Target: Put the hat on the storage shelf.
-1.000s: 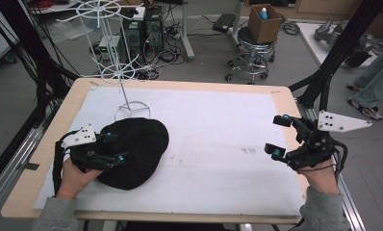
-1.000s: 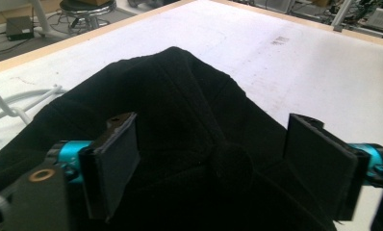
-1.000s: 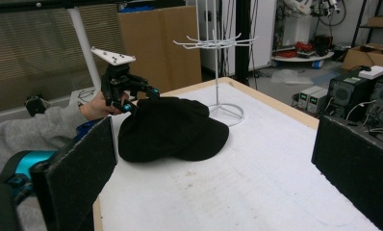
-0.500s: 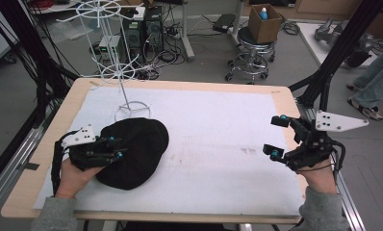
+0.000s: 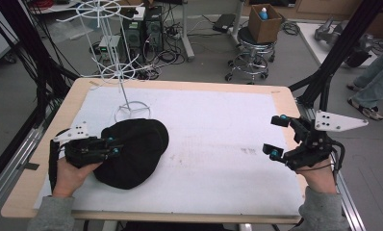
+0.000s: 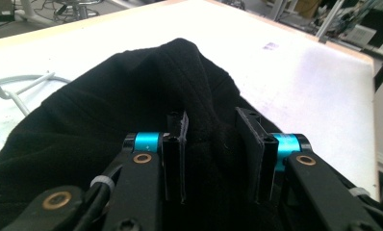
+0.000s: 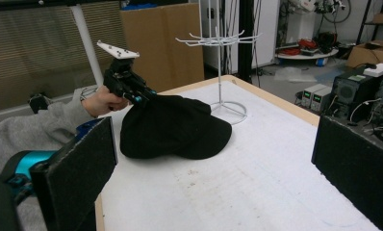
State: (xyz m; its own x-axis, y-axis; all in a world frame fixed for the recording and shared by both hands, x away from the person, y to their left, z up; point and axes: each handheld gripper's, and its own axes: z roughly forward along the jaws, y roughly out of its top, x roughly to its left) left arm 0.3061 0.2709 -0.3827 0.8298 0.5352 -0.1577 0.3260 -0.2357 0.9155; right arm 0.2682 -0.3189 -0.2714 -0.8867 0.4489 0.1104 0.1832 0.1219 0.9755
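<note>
Our left claw [image 5: 113, 147] has just been closing and now pinches the black cap [image 5: 134, 151] near the desk's [image 5: 218, 183] left edge; the wire stand [image 5: 124, 103] rises just behind, while our right claw [image 5: 277, 136] waits spread, well apart.

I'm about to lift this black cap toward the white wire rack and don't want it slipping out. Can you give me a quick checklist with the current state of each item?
1. Left claw closed on the black cap: ok. Its jaws have just been closing and now pinch a fold of the cloth.
2. Grip deep enough to hold: cannot tell; only a small ridge of cloth sits between the pads.
3. Cap free of the wire rack: ok, though it lies close beside the rack's ring base.
4. Right claw out of the way: ok, open, over the table's right edge, holding nothing.
5. Table between cap and rack bare: ok.
</note>
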